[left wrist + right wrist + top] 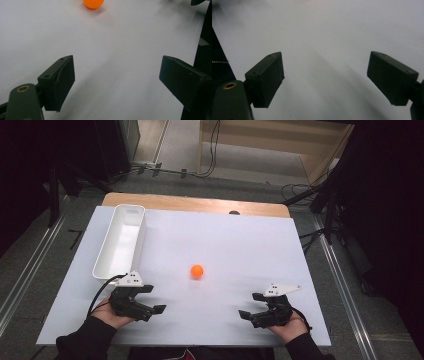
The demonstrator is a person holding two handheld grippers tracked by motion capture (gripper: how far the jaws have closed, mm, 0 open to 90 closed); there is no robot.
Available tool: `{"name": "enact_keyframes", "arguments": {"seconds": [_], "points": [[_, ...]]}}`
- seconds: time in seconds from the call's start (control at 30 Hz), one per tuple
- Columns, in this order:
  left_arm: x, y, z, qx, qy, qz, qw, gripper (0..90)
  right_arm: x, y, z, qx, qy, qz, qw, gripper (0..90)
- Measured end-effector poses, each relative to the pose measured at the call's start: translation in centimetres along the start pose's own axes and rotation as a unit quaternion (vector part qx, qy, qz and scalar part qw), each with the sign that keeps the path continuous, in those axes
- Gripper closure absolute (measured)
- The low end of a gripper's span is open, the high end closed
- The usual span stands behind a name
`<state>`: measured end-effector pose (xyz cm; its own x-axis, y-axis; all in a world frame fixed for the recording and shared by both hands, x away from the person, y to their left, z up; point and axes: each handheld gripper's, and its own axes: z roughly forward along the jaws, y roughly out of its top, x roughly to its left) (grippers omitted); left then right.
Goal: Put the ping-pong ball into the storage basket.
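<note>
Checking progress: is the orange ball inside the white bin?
No, the ball lies on the bare table, right of the bin.

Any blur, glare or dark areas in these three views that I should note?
High view: room around the white table is very dark, the orange ball sharp. Left gripper view: ball cropped at the top edge, casting a soft shadow. Right gripper view: tabletop hazy, with diagonal shadow bands.

one orange ball (pixel 197 271); one white bin (pixel 120 241); one white board (pixel 225 250); two grippers, left gripper (pixel 153 299), right gripper (pixel 251 305)
</note>
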<state>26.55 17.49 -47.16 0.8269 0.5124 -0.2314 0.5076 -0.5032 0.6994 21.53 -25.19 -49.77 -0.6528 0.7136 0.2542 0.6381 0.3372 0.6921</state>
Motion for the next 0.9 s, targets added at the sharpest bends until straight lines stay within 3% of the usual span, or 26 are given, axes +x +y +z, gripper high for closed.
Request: {"name": "enact_keyframes", "arguments": {"seconds": [0.9], "points": [[-1.0,1.9,2.2,-0.009,0.021,0.006,0.9997,14.0,-0.1,-0.1,-0.1,0.002,-0.001,-0.001,1.0,12.8]]}}
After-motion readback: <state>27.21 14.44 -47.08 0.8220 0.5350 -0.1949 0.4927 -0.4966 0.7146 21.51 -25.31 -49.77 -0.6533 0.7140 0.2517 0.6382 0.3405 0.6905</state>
